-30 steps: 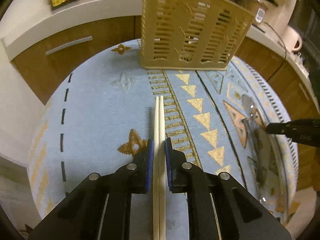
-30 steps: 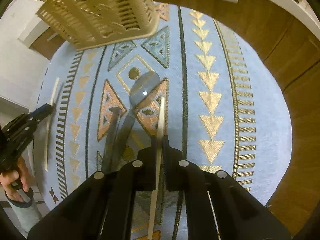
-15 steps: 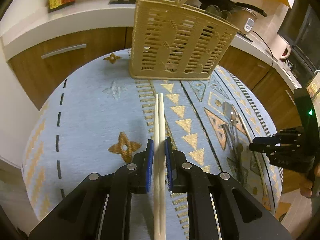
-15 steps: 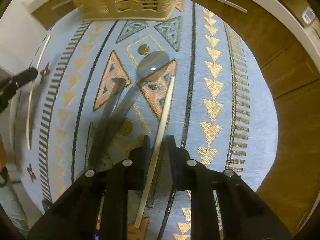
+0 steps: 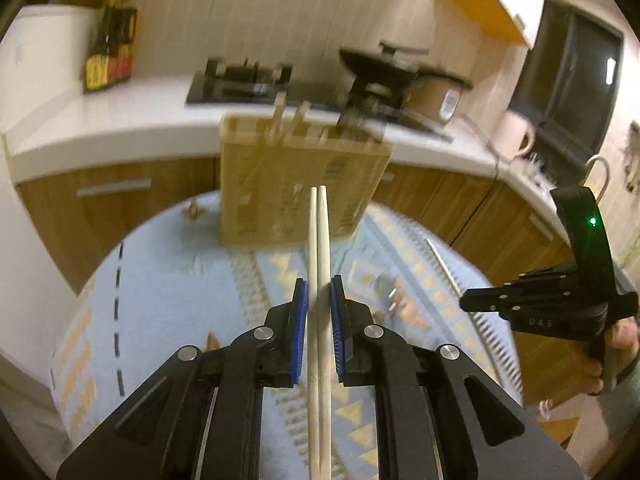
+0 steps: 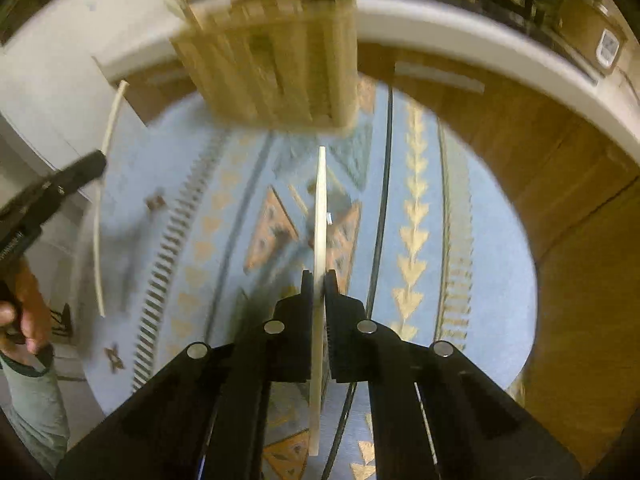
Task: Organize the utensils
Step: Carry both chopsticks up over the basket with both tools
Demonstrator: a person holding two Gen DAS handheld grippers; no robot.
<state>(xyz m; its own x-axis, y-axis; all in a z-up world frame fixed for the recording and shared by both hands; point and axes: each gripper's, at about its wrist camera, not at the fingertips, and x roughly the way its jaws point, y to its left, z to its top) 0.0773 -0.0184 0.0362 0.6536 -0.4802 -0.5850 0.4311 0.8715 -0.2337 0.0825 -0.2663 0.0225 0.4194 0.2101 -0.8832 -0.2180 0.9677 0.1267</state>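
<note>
My left gripper [image 5: 319, 292] is shut on a pair of pale wooden chopsticks [image 5: 319, 240] that point at the beige slotted utensil basket [image 5: 296, 184] on the blue patterned cloth. My right gripper [image 6: 319, 280] is shut on a single chopstick [image 6: 320, 208] held above the cloth, pointing toward the basket [image 6: 272, 60]. The right gripper also shows in the left wrist view [image 5: 532, 304], with its chopstick [image 5: 444, 268]. The left gripper [image 6: 56, 188] and its chopsticks [image 6: 104, 184] show at the left of the right wrist view. A metal spoon [image 5: 390, 292] lies blurred on the cloth.
The round table carries a blue cloth with gold triangles [image 6: 416, 208]. Wooden cabinets and a white counter [image 5: 120, 120] curve behind, with sauce bottles [image 5: 110, 44], a hob and a pan [image 5: 384, 68]. The basket holds several upright utensils.
Both grippers have lifted and tilted up from the cloth with their chopsticks. The right gripper closed on its single chopstick and raised it; the views are motion-blurred.
</note>
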